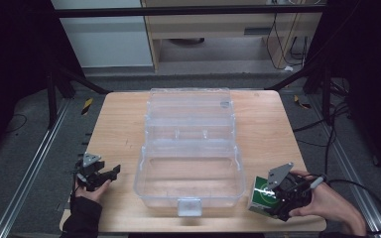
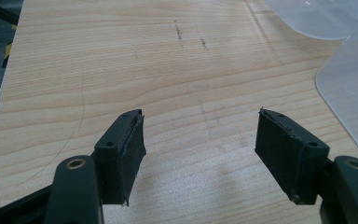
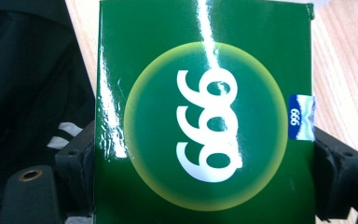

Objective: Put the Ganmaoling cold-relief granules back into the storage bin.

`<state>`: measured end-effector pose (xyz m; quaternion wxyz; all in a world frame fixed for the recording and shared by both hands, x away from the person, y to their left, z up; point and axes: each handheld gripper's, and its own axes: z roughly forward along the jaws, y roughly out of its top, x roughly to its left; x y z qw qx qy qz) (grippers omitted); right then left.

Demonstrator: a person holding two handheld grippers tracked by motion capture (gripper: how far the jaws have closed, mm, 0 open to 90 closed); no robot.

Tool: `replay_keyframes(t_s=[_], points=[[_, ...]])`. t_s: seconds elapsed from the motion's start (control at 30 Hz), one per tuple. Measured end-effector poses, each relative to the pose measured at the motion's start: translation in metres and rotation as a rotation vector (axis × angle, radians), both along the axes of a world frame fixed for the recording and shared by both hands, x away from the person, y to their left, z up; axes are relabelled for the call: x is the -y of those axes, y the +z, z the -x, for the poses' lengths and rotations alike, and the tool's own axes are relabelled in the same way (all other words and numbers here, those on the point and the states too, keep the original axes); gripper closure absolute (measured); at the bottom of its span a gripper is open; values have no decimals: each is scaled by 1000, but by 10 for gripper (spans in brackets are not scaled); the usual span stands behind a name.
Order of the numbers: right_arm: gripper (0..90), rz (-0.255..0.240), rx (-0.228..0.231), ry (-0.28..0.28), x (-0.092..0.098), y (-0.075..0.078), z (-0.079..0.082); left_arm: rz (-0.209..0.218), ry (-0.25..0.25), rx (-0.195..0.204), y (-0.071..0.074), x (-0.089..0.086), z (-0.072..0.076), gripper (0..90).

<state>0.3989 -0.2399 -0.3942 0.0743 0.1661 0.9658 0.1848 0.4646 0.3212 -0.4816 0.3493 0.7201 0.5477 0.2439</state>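
Your right gripper (image 1: 270, 198) has its jaws pinched on a green box (image 3: 205, 121), one pad against each side of it. The glossy face turned toward the right gripper's camera carries a yellow-green disc with white "999" digits, and a small blue-and-white sticker (image 3: 301, 117) wraps one edge. From above, you hold the box (image 1: 260, 194) at the table's near right corner, just right of the clear plastic case (image 1: 188, 171); whether the box rests on the wood or sits just above it cannot be told.

Your left gripper (image 2: 200, 156) has its jaws spread wide with only bare wood between the pads. In the high view it (image 1: 110, 173) sits near the table's (image 1: 114, 129) near left corner, pointing toward the case and apart from it.

The case stands open along the table's middle, its tub toward the near edge with a latch tab (image 1: 188, 206) at the front, and its lid (image 1: 188, 106) laid back toward the far edge.
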Motion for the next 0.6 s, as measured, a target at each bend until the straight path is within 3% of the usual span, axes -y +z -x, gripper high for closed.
replay_keyframes(t_s=[0.4, 0.6], points=[[165, -39, 40, 7, 3, 32, 6, 1, -1, -1, 0, 0, 0, 319], [165, -51, 77, 25, -6, 50, 4, 1, 0, -1, 0, 0, 0, 319]])
